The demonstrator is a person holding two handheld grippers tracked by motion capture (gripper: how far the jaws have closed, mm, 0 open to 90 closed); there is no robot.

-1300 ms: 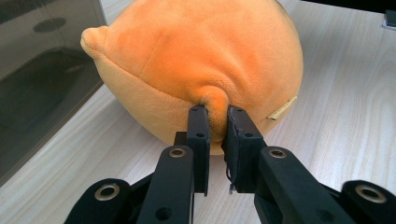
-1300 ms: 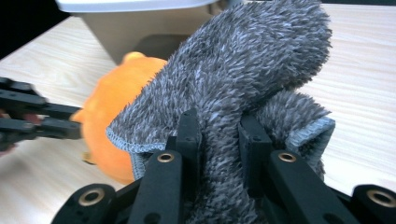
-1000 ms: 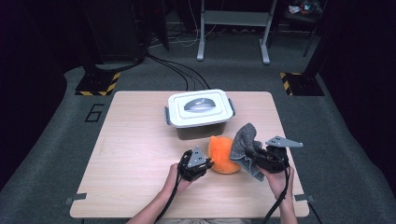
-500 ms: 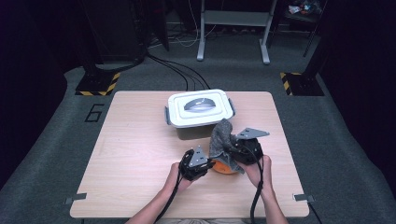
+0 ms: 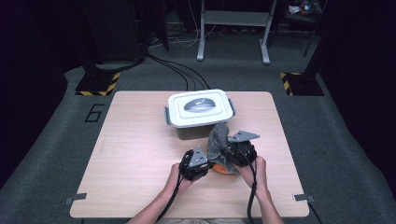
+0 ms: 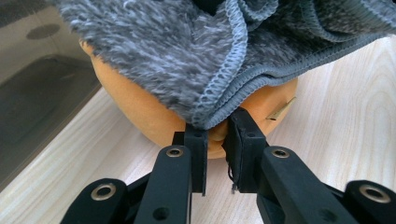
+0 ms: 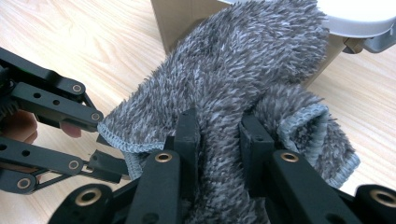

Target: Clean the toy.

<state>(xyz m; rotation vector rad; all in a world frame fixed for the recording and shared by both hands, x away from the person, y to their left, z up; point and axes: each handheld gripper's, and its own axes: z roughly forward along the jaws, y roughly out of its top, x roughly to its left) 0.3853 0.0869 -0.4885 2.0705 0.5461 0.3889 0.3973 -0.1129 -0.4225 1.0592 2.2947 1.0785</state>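
An orange round object (image 5: 224,169) rests on the wooden table (image 5: 140,154) near the front. A grey fluffy cloth (image 5: 217,137) is draped over its top (image 6: 154,116). My right gripper (image 5: 225,154) is shut on a thick fold of the cloth (image 7: 243,79) and holds it bunched above the orange object. From the left, my left gripper (image 5: 208,164) meets the orange object, its jaws closed to a narrow gap on the object's lower edge (image 6: 217,136). The cloth's stitched corner (image 6: 210,112) hangs down to the tips. In the right gripper view the left gripper (image 7: 100,137) sits beside the cloth's hem.
A white lidded plastic box (image 5: 198,108) with grey side latches stands just behind the grippers, near the table's far edge. Its wall (image 7: 182,18) is close behind the cloth, and it rises at the left of the left gripper view (image 6: 37,93). Bare tabletop lies left and right.
My right gripper has carried the grey cloth leftwards from the right side of the orange object to over it. The left gripper has stayed put at the object.
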